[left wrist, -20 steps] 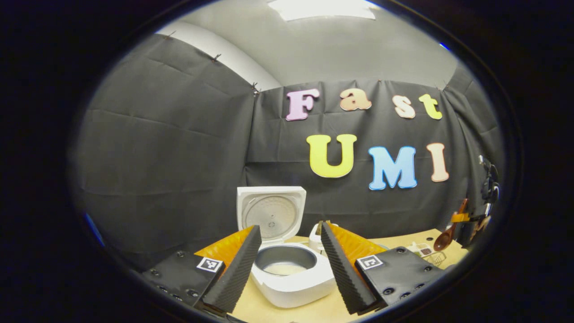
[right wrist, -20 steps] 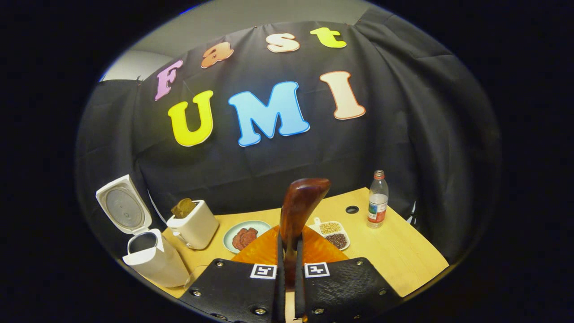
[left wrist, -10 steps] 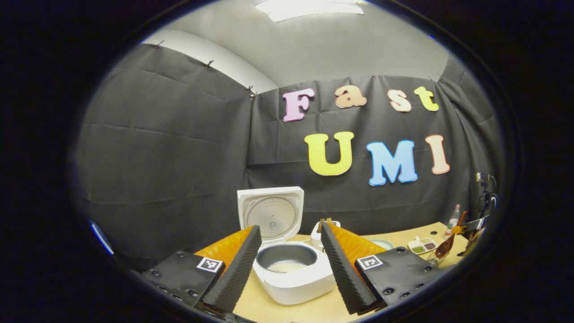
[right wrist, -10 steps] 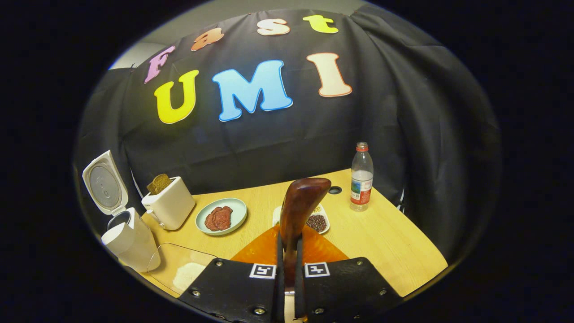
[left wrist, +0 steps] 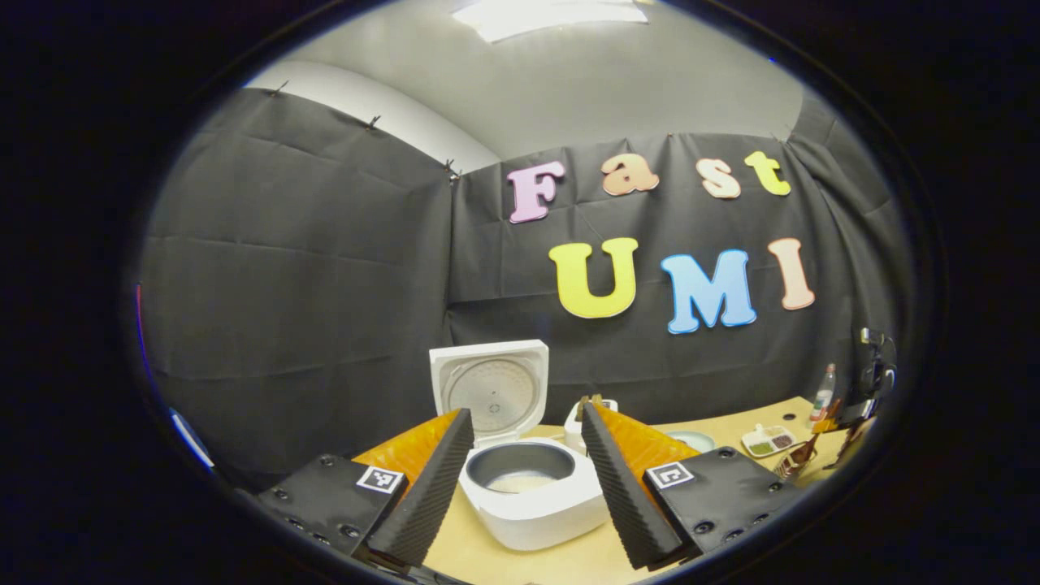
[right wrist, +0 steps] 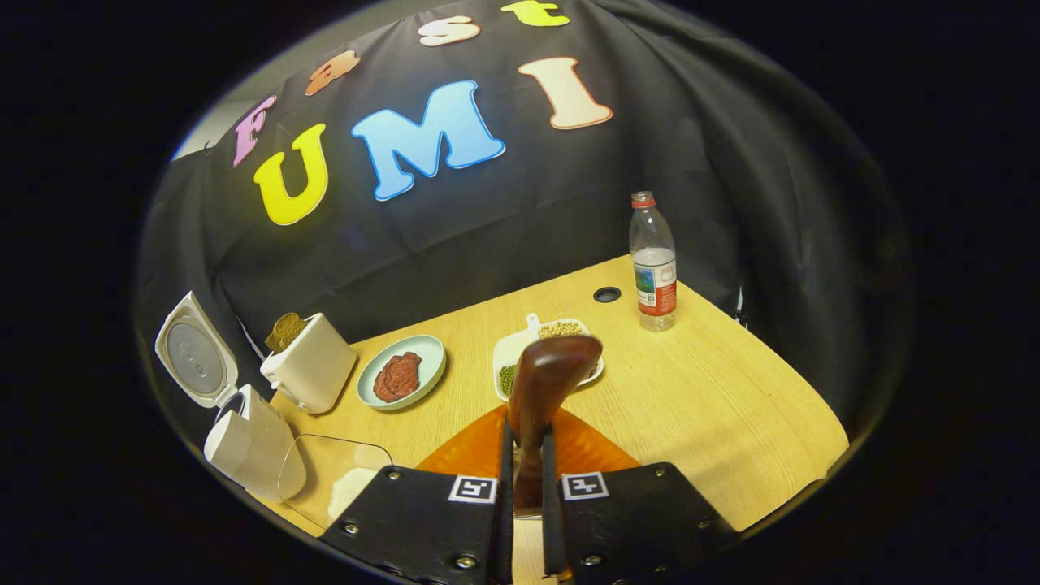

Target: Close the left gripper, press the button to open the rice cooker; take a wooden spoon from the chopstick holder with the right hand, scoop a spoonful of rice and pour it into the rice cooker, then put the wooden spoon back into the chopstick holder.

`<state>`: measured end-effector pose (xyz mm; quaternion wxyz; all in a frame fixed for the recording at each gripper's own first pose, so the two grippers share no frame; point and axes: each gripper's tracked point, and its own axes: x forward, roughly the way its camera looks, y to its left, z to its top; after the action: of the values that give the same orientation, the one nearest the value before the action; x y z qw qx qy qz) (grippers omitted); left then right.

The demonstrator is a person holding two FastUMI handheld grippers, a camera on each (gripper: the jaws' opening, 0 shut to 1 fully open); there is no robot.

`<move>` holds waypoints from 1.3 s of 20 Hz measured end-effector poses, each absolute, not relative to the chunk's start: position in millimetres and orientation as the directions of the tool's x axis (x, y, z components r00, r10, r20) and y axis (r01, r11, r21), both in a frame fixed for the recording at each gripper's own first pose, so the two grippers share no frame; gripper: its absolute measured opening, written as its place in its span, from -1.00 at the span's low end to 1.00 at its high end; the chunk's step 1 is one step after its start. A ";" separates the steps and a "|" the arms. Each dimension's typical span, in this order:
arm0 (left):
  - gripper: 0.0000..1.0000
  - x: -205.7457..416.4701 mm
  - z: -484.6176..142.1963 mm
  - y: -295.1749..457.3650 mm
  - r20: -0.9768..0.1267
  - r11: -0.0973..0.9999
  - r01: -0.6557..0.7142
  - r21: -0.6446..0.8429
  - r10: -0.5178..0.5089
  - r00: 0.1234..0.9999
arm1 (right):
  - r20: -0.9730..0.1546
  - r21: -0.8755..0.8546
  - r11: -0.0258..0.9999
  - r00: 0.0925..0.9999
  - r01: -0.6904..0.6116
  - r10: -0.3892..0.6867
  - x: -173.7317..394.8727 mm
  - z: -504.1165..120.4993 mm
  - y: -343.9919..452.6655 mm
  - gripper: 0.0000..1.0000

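Found a pale wooden table [right wrist: 731,390] carrying everything. Noted on its left end, in the right gripper view, the white rice cooker [right wrist: 244,443] with lid [right wrist: 191,357] tipped up and back, so judged the button step done. Saw in the left gripper view a thin whitish layer at the bottom of the pot, likely rice, though could not be sure. Saw a white toaster [right wrist: 313,370] with dark bread just beside the cooker, then a clear tray [right wrist: 313,455] holding a small heap of rice touching or nearly touching the cooker's near side. Farther right, noted a plate [right wrist: 422,361] of reddish meat, a divided dish [right wrist: 508,357] of beans, and a water bottle [right wrist: 652,260] near the far corner. Found the left gripper [left wrist: 525,410] with fingers spread wide apart, empty, framing the open cooker straight ahead. Found the right gripper [right wrist: 526,426] clamped tight on the handle of the wooden spoon [right wrist: 552,370], both fingers pressing its sides. Saw the spoon's long axis running straight out along the fingers, bowl end leading and pointing away toward the bean dish, back of the bowl turned to the camera, so could not tell whether loaded. Placed the rice tray down and to the left of the spoon tip, near, with the cooker just beyond it. Judged the right hand the nearer one to the tray, needing a swing left and a dip of the bowl to scoop.
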<state>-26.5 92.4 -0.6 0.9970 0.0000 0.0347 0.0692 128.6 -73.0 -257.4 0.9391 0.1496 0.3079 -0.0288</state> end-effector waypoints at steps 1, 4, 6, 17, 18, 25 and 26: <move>0.86 -25.4 -1.1 91.0 -0.068 0.991 -0.134 0.001 0.134 0.989 | -0.576 0.251 0.956 0.818 0.155 0.018 128.9 -256.0 -77.3 -0.66; 0.94 -15.7 -1.7 86.3 -0.066 0.993 -0.117 -0.010 0.116 0.991 | -0.545 0.190 0.968 0.838 0.163 -0.034 124.3 -233.1 -94.5 0.15; 0.93 -8.5 -2.1 85.6 -0.065 0.994 -0.108 -0.016 0.107 0.992 | -0.510 0.119 0.974 0.854 0.191 -0.105 118.8 -215.5 -110.8 0.95; 0.86 62.7 -9.5 124.3 -0.104 0.990 -0.126 -0.056 0.120 0.987 | -0.298 -0.016 0.993 0.947 0.118 -0.118 75.9 -89.1 -88.6 0.96; 0.90 73.0 -7.4 132.7 -0.101 0.990 -0.133 -0.048 0.128 0.987 | -0.287 -0.017 0.994 0.952 0.110 -0.110 70.9 -80.9 -85.9 0.95; 0.94 152.0 29.1 178.1 -0.058 0.985 -0.171 -0.016 0.170 0.984 | -0.251 -0.009 0.993 0.961 0.121 -0.120 35.9 -54.5 -70.4 0.95; 0.94 163.7 33.4 182.7 -0.055 0.985 -0.172 -0.023 0.170 0.984 | -0.247 -0.012 0.991 0.960 0.130 -0.129 31.9 -52.4 -70.4 0.95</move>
<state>163.7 182.7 33.4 0.9959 -0.0138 0.0263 0.0859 31.9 -70.4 -52.4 0.9900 0.0020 0.1247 -0.0656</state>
